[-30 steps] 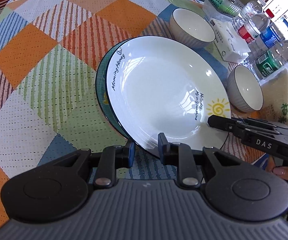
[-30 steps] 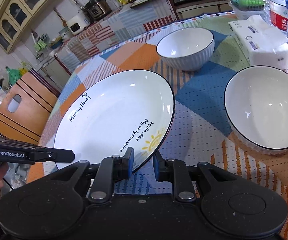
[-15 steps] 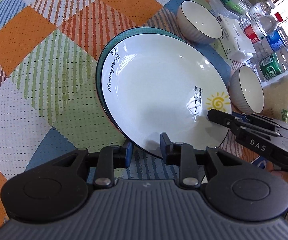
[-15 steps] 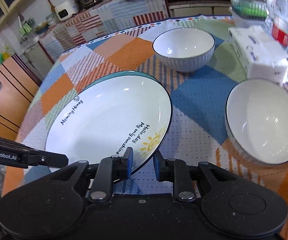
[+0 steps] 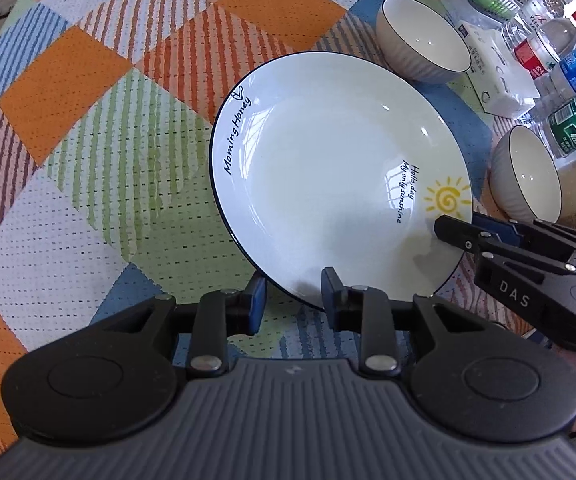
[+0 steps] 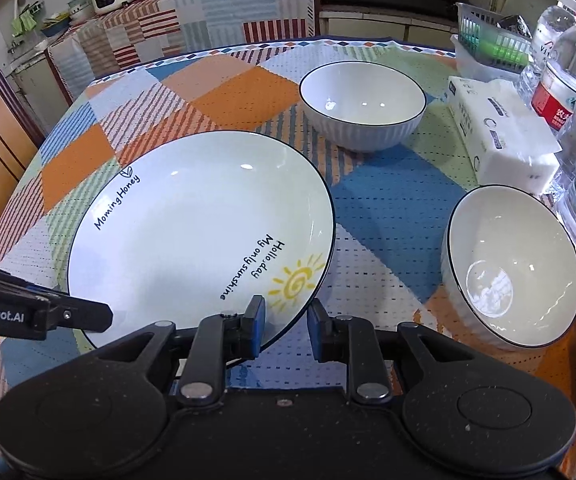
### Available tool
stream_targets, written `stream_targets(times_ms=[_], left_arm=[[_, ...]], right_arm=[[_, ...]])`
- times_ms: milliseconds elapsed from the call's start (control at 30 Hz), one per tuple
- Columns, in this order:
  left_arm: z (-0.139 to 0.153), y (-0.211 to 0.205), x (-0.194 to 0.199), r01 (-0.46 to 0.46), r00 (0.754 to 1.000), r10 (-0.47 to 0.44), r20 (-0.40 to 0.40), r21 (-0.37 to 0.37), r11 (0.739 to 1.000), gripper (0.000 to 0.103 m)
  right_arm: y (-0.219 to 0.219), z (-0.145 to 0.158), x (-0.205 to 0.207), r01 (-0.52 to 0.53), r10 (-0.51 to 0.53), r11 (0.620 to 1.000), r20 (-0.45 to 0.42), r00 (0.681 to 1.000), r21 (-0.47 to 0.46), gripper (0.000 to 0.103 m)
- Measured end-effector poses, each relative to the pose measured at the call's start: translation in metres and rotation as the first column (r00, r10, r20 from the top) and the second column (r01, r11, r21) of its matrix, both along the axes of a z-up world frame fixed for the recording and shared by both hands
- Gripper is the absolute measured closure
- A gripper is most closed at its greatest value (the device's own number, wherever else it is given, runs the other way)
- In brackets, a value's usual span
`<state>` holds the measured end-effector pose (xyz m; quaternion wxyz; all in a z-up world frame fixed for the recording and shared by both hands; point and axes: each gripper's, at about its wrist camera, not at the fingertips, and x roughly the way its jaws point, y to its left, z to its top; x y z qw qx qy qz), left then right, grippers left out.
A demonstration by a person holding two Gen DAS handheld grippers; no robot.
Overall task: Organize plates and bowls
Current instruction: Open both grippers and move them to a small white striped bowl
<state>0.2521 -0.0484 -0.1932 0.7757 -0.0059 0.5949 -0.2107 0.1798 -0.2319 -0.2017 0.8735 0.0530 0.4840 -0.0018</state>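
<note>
From the left wrist view, the left gripper sits at the near rim of a white ceramic plate with a dark rim, a yellow sun drawing and printed lettering. The plate's edge runs between its jaws; the right jaw overlaps the rim, the left one stands just off it, and whether the pads press on the plate cannot be told. The plate lies on a desk covered by a patchwork cloth of orange, blue, green and white squares. The right gripper reaches in from the right, with its tip on the plate's rim beside the sun. A white ribbed bowl with a dark rim stands beyond the plate, and a second white ribbed bowl stands to the plate's right. Plastic water bottles and a white tissue pack crowd the far right.

From the right wrist view, the right gripper straddles the plate's near edge by the sun; its jaws are narrow, and a firm grasp cannot be confirmed. The left gripper enters from the left, at the rim. The farther bowl and the nearer bowl stand apart from the plate on the cloth.
</note>
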Motion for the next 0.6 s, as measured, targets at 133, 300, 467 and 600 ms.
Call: stream_targets(times_ms=[133,300,467,600], left_arm=[[0.018,0.0,-0.009,0.022,0.999,-0.023,0.041,0.01,1.0,0.078],[0.054,0.003,-0.015,0.046,0.994,-0.044,0.098,-0.017,0.999,0.078],[0.078,0.007,-0.021,0.06,0.987,-0.059,0.151,-0.008,0.998,0.078],[0.092,0.008,-0.02,0.071,0.982,-0.068,0.177,-0.01,0.997,0.076]], right_arm=[[0.0,0.006,-0.006,-0.028,0.029,0.999,0.011,1.0,-0.02,0.075],[-0.005,0.033,-0.019,-0.064,0.07,0.995,0.079,0.994,-0.072,0.075],[-0.017,0.06,-0.028,-0.06,0.069,0.996,0.125,0.99,-0.07,0.066],[-0.023,0.077,-0.029,-0.08,0.091,0.994,0.149,0.985,-0.079,0.058]])
